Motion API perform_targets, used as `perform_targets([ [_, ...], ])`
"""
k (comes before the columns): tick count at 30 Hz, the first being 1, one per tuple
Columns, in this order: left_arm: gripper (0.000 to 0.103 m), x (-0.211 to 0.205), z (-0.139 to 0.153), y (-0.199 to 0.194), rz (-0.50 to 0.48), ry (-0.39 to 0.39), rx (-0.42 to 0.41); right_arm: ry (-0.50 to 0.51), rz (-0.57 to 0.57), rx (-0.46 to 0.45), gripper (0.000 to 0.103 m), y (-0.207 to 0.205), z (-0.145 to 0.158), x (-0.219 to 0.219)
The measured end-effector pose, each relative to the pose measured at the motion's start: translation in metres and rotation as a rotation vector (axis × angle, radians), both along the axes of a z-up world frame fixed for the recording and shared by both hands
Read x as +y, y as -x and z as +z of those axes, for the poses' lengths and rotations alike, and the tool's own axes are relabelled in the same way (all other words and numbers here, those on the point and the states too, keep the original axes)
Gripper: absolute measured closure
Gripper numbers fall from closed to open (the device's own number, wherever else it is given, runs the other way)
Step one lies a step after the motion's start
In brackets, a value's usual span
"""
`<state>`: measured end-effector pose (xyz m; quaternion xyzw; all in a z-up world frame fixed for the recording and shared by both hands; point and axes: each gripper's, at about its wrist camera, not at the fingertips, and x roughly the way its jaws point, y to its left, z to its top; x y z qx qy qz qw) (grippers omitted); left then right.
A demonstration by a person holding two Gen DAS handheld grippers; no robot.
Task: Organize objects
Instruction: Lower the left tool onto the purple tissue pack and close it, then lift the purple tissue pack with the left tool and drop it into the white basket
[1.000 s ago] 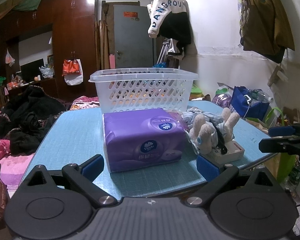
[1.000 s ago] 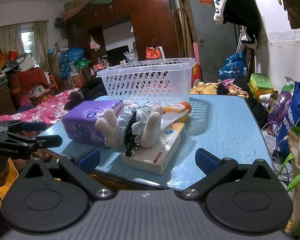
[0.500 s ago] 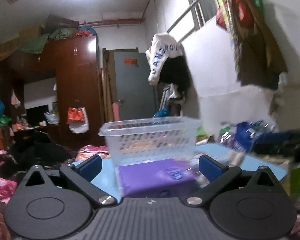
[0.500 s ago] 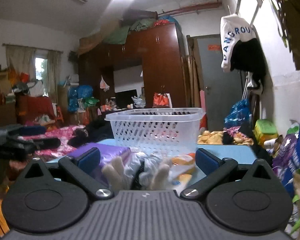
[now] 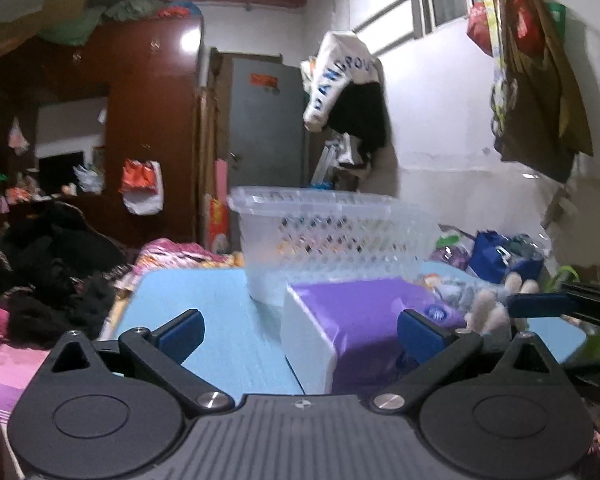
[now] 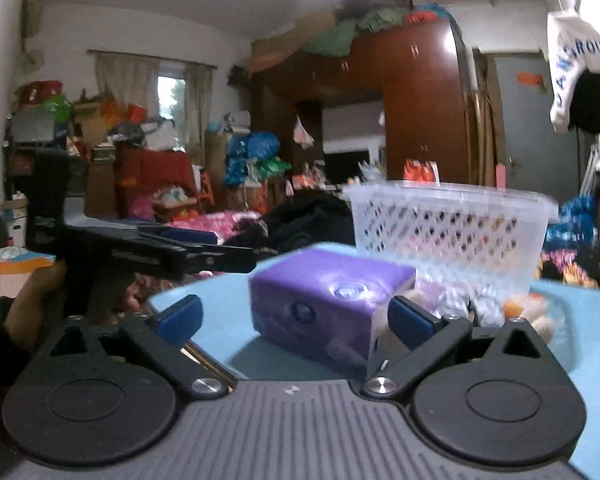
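A purple tissue pack lies on the blue table in front of a clear perforated basket. It also shows in the right wrist view, with the basket behind it. A plush toy and other small items lie to the right of the pack. My left gripper is open and empty, low at the table's near edge, facing the pack. My right gripper is open and empty, also facing the pack. Each gripper shows in the other's view.
Piles of clothes lie left of the table. A wardrobe and a grey door stand behind. Bags sit by the right wall. Clutter and boxes fill the room's left side in the right wrist view.
Both views tilted up half a second ago and have now come back down. The right gripper has swung left and now faces the tissue pack. Both grippers stay open.
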<state>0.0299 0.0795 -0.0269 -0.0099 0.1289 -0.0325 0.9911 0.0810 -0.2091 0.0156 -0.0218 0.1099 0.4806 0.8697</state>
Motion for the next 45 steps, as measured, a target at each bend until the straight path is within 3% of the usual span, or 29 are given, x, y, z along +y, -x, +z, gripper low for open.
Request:
perform_targets([
  [3,0.002,0.006,-0.011,-0.008,-0.045,0.007,0.000,0.021,-0.011,0.009,0.017,-0.008,-0.003,0.006],
  [10,0.007,0.018,-0.025,-0.018,-0.153,0.031,0.007,0.046,-0.063,0.011,0.045,-0.010,-0.008,-0.007],
  [13,0.012,0.014,-0.028,-0.022,-0.170,0.032,0.010,0.054,-0.073,-0.007,0.051,-0.008,-0.004,-0.009],
  [19,0.022,0.013,-0.031,-0.027,-0.195,0.037,0.018,0.084,-0.068,-0.035,0.051,-0.017,-0.005,0.006],
  [24,0.042,0.018,-0.033,-0.029,-0.232,0.042,0.025,0.102,-0.041,-0.035,0.052,-0.020,-0.006,0.009],
  [32,0.046,0.028,-0.033,-0.035,-0.265,0.067,0.031,0.120,-0.032,-0.079,0.052,-0.013,-0.005,0.015],
  [35,0.050,0.026,-0.033,-0.027,-0.269,0.039,0.029,0.109,-0.035,-0.089,0.054,-0.010,-0.006,0.013],
  [37,0.053,0.024,-0.031,-0.020,-0.266,0.019,0.021,0.087,-0.034,-0.093,0.061,-0.012,-0.005,0.009],
  [45,0.056,0.024,-0.015,-0.003,-0.233,-0.006,-0.021,0.056,-0.002,-0.121,0.062,-0.005,0.008,0.012],
])
